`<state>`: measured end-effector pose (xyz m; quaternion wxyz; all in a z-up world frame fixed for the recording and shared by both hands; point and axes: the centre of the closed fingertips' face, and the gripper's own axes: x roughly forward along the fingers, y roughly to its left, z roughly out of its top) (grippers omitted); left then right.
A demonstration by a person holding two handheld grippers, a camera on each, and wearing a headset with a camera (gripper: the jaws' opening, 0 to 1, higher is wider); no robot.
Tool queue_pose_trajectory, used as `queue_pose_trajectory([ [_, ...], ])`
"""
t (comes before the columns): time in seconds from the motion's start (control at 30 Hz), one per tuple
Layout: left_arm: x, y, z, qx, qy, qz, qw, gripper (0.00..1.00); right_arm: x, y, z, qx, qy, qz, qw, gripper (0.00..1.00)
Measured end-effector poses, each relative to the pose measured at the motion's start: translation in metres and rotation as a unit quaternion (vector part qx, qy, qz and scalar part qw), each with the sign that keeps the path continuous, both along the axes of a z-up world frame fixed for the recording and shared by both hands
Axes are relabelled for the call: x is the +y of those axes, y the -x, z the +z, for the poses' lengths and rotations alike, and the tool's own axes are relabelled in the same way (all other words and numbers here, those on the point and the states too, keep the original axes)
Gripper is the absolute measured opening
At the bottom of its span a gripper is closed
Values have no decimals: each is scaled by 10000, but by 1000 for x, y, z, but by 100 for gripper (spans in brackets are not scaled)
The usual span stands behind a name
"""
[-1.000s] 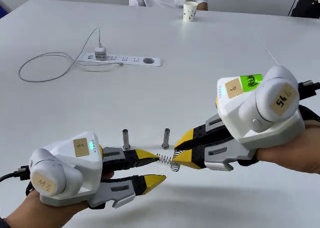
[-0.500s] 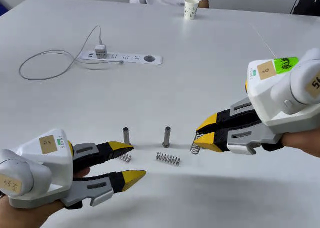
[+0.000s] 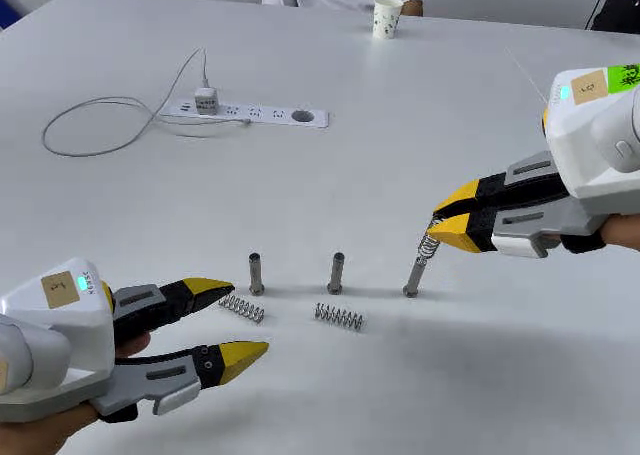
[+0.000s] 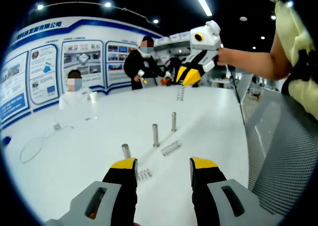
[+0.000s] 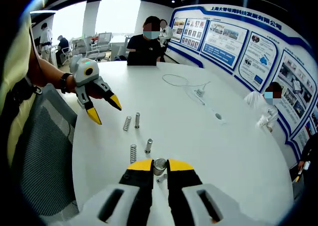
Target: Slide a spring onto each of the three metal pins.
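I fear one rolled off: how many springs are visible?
3. One spring is held in the right tongs at the top of the right pin; a second spring lies near the middle pin; a third spring beside the left pin.

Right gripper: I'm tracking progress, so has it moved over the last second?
Yes. The right gripper went from beside the middle pin rightward and up, holding a spring over the right-hand pin.

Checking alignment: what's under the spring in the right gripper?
The rightmost pin stands just under the spring held by the right gripper. Whether its tip is already inside the coils is hidden.
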<state>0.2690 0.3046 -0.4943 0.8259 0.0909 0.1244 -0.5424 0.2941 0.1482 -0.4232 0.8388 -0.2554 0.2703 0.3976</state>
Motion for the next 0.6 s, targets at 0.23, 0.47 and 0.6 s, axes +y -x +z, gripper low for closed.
queue_pose_trajectory([
  [0.23,1,0,0,11,8,33,10000,44,-6,-9,-13,84,21,-131,9999,11],
  [0.47,5,0,-1,37,7,76,10000,44,-8,-15,-24,166,-7,-193,9997,11],
  [0.6,6,0,-2,41,-6,90,10000,44,-10,-18,-30,222,11,-224,9995,11],
])
